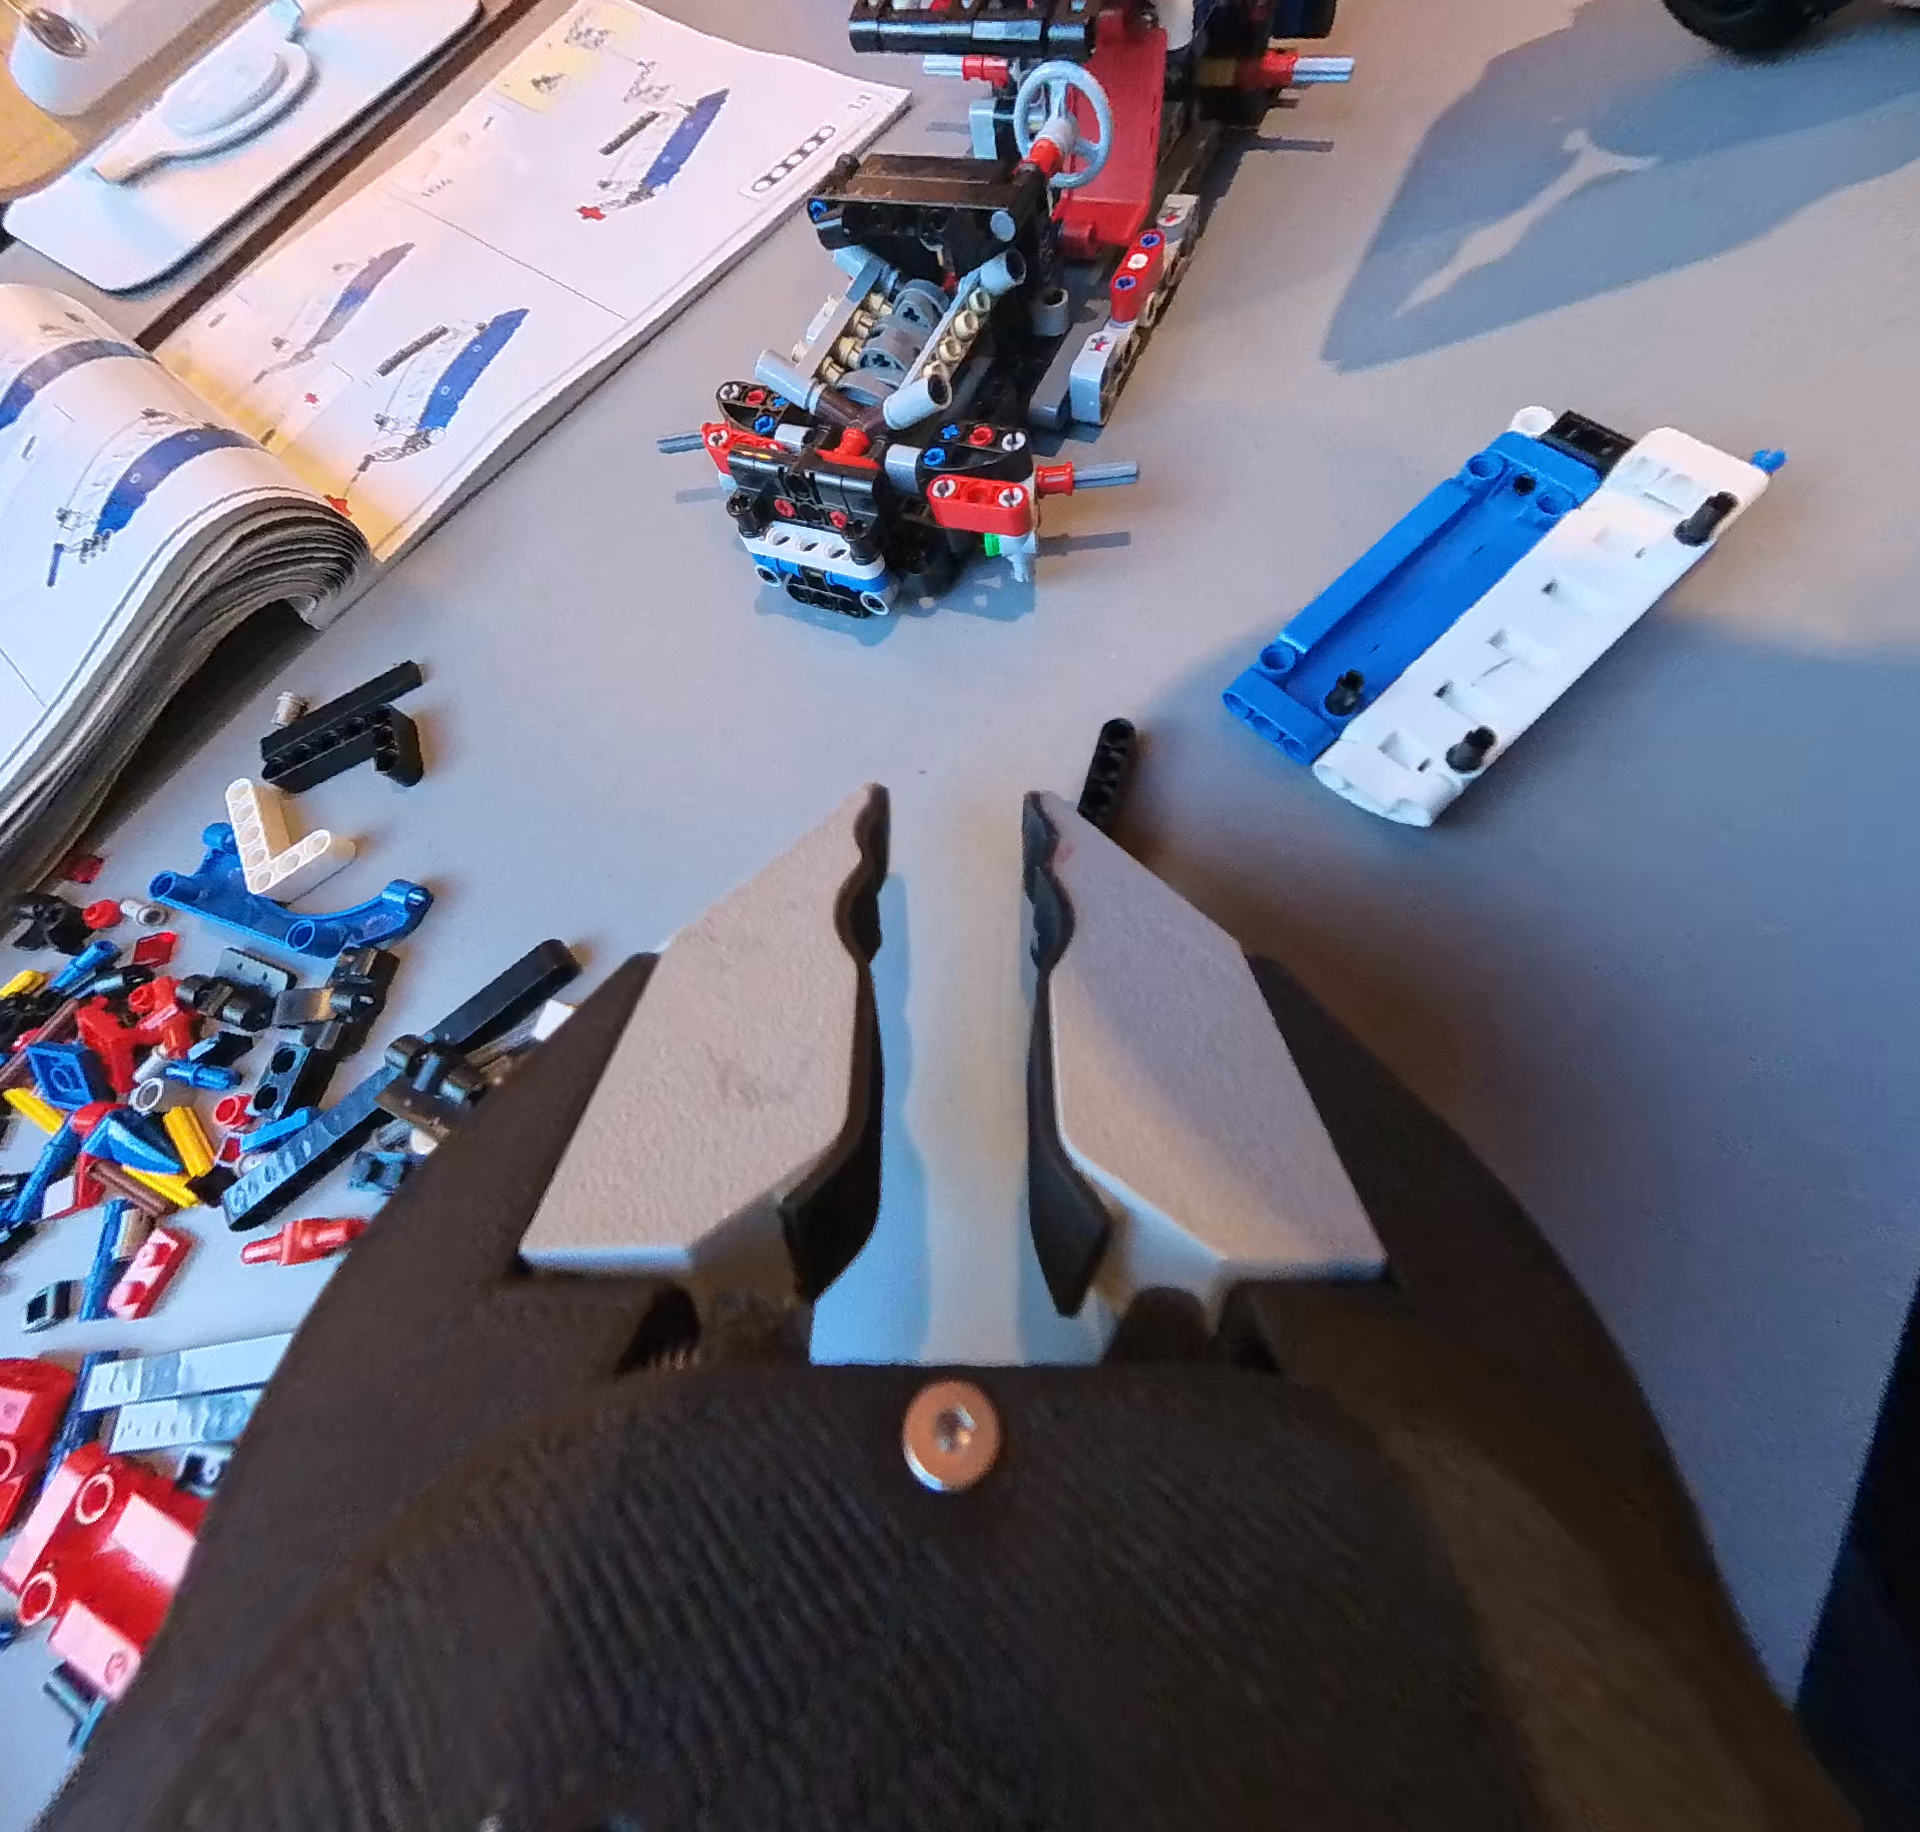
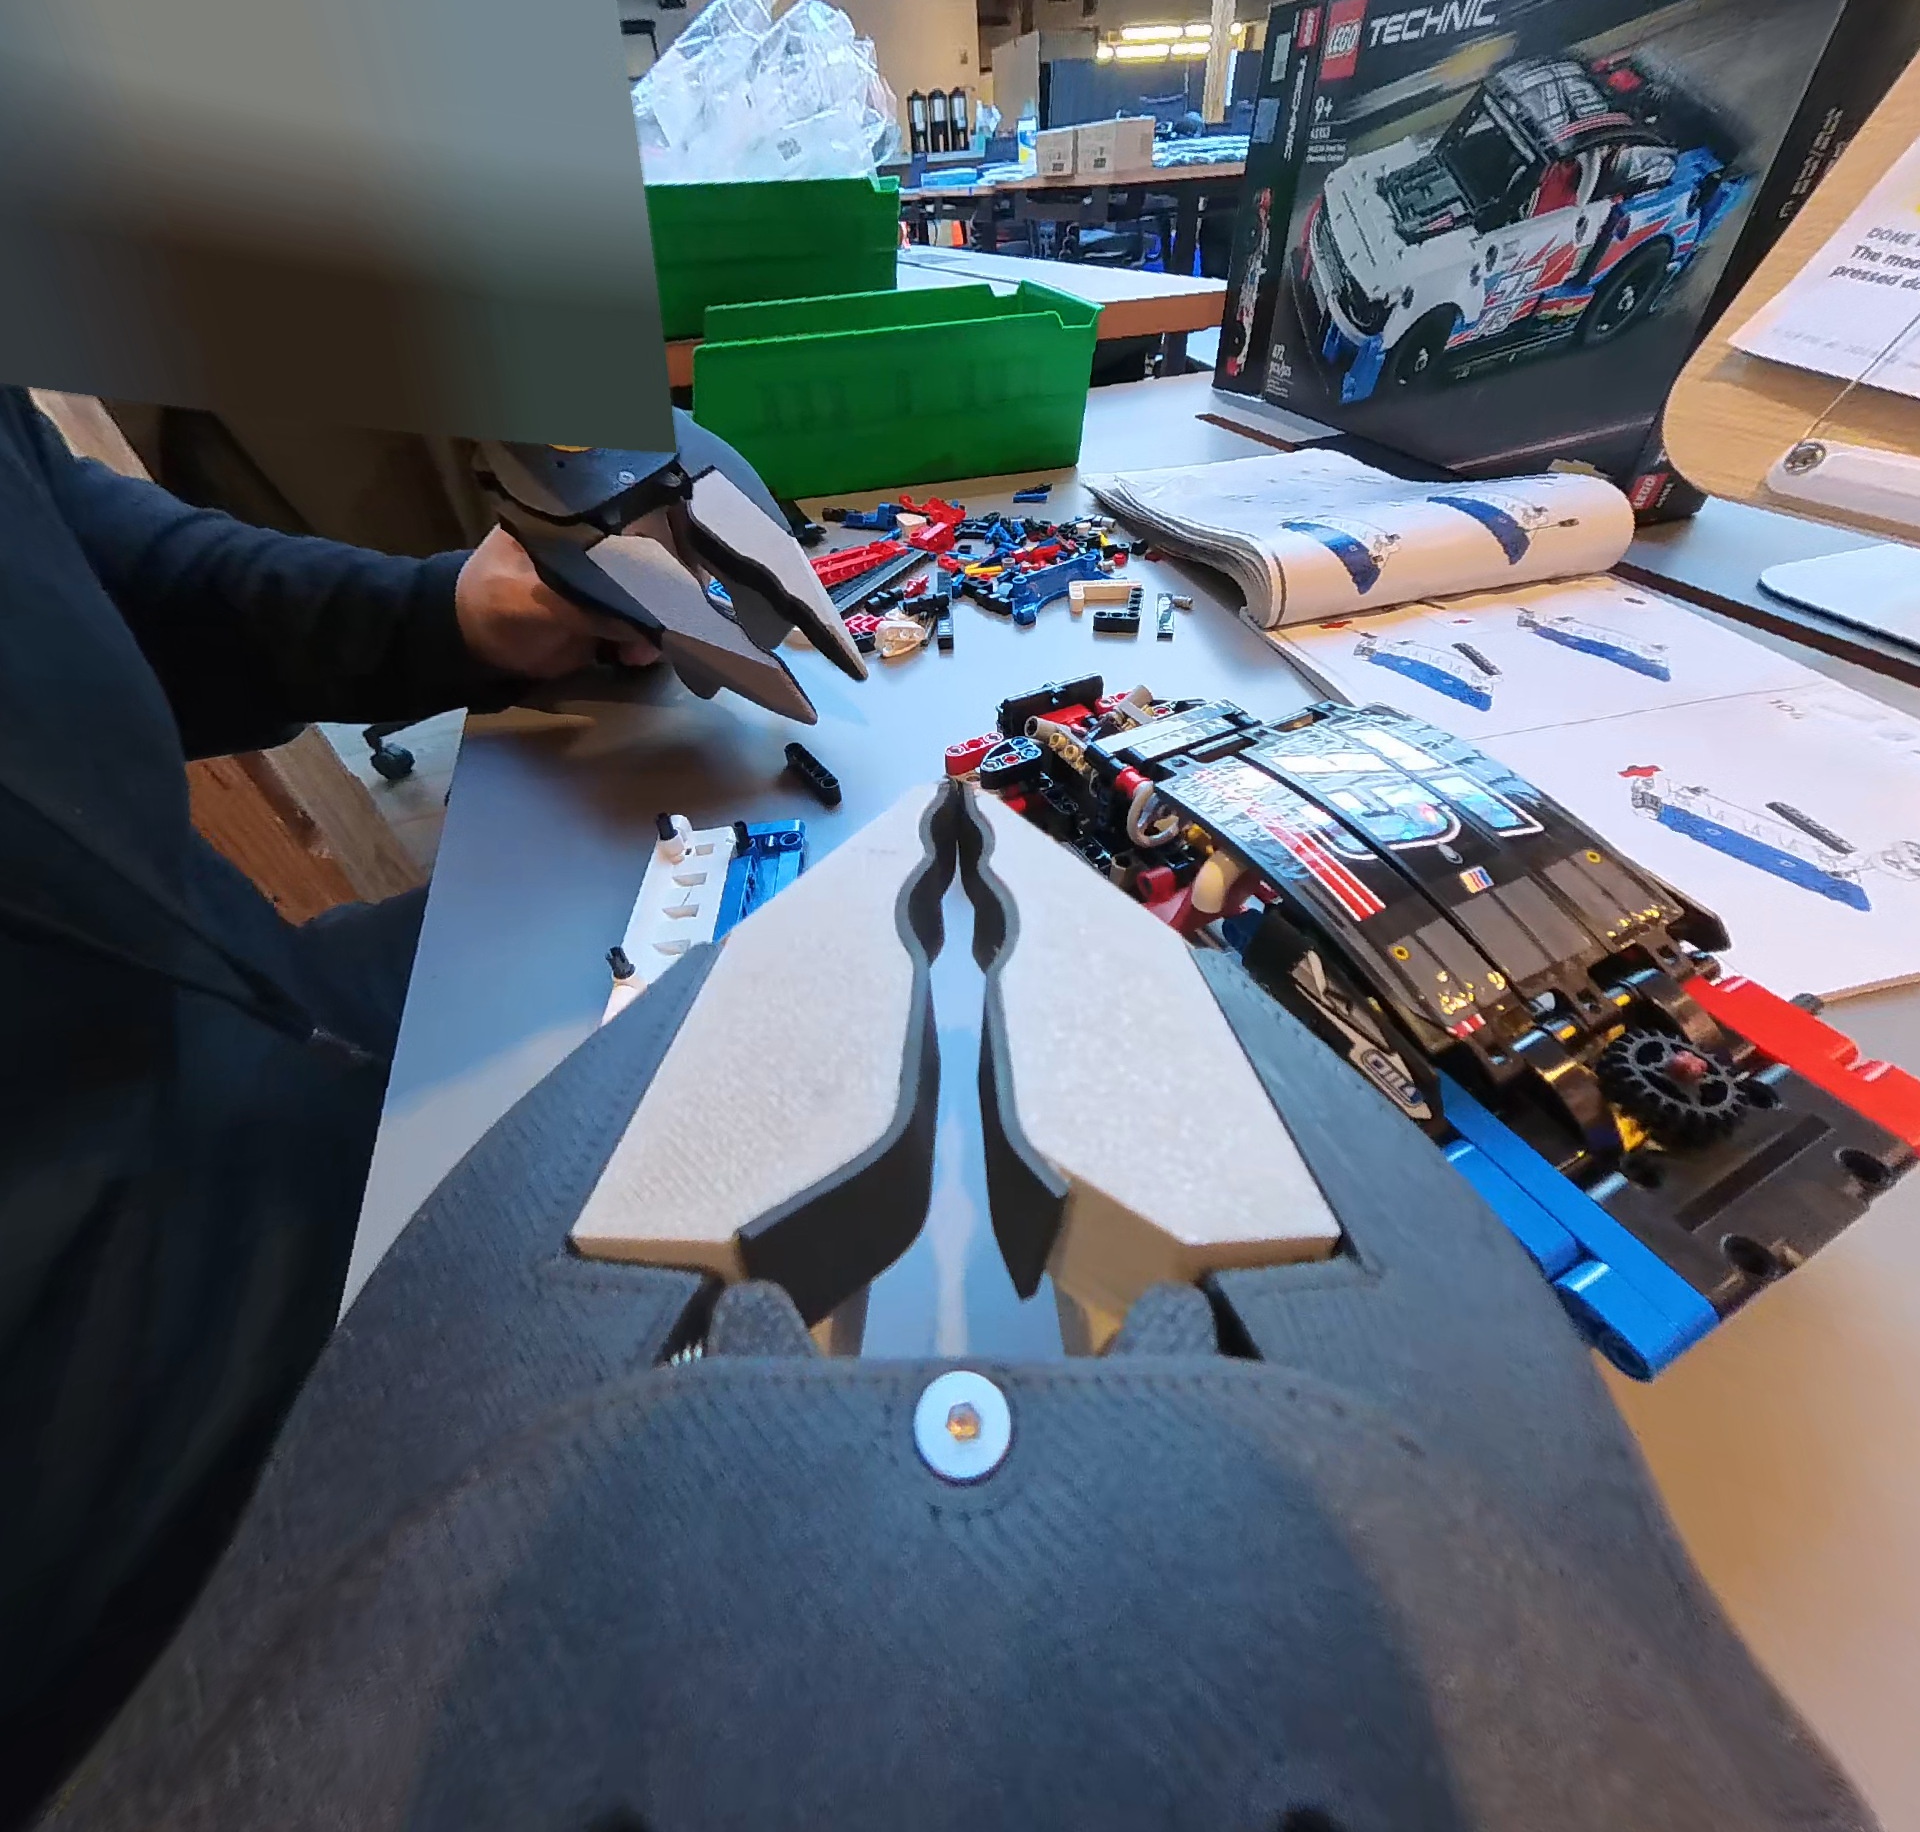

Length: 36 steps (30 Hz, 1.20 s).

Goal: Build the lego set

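The partly built car (image 1: 935,328) stands on the grey table (image 1: 644,702); it also shows in the right wrist view (image 2: 1351,899). My left gripper (image 1: 956,806) is open with nothing between its fingers and hovers over the table; the right wrist view shows it too (image 2: 840,696). A small black beam (image 1: 1110,764) lies just right of its right fingertip, also visible from the right (image 2: 812,772). A blue and white panel assembly (image 1: 1486,619) lies to the right (image 2: 717,878). My right gripper (image 2: 954,790) is shut, tips together, beside the car's front.
A pile of loose parts (image 1: 156,1055) lies at the left (image 2: 997,556). The open instruction booklet (image 1: 416,276) lies beyond it. The set's box (image 2: 1507,203) and green bins (image 2: 894,380) stand at the back. A person's sleeve (image 2: 208,639) is at the left. One gripper's finger ends stand about 20 cm off the other's.
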Available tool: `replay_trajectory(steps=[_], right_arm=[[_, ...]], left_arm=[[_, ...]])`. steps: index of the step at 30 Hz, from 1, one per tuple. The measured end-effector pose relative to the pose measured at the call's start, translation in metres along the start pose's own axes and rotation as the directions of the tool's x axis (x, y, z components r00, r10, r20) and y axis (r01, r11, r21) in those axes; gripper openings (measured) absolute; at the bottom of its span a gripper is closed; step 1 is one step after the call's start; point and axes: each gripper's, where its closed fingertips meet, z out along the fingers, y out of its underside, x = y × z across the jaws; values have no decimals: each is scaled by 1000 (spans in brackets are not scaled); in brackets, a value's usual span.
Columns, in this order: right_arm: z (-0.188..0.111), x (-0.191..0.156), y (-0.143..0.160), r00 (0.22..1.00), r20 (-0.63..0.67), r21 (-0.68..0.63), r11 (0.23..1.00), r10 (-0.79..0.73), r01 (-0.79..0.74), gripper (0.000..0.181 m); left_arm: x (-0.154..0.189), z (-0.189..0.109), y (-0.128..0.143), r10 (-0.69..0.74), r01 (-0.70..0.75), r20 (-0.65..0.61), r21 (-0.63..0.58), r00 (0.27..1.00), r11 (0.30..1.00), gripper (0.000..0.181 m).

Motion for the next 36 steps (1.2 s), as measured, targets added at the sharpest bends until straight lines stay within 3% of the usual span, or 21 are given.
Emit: replay_trajectory(steps=[6,13,18,20,26,31,36], right_arm=[[0,3,3,1000,-16,-6,1000,11,-11,0],[-5,8,1,999,-44,13,1000,24,-24,0],[-2,7,4,999,-47,-7,1000,16,-16,0],[-1,7,5,999,-50,-15,1000,7,-8,0],[-2,8,5,998,-57,-13,1000,11,-11,0],[-3,9,5,998,-63,-8,1000,18,-19,0],[-5,10,4,998,-62,3,1000,31,-31,0]], left_arm=[[-9,-17,-4,-88,84,44,79,995,993,27],[-6,-62,32,-144,141,138,30,980,990,29],[-34,-97,53,-204,206,265,18,942,978,35],[-41,-102,56,-236,243,258,4,937,970,37],[-74,-97,57,-261,297,216,-151,941,943,42],[-118,-80,52,-247,280,162,-237,955,930,30],[-133,-58,69,-313,319,76,-352,947,880,27]])
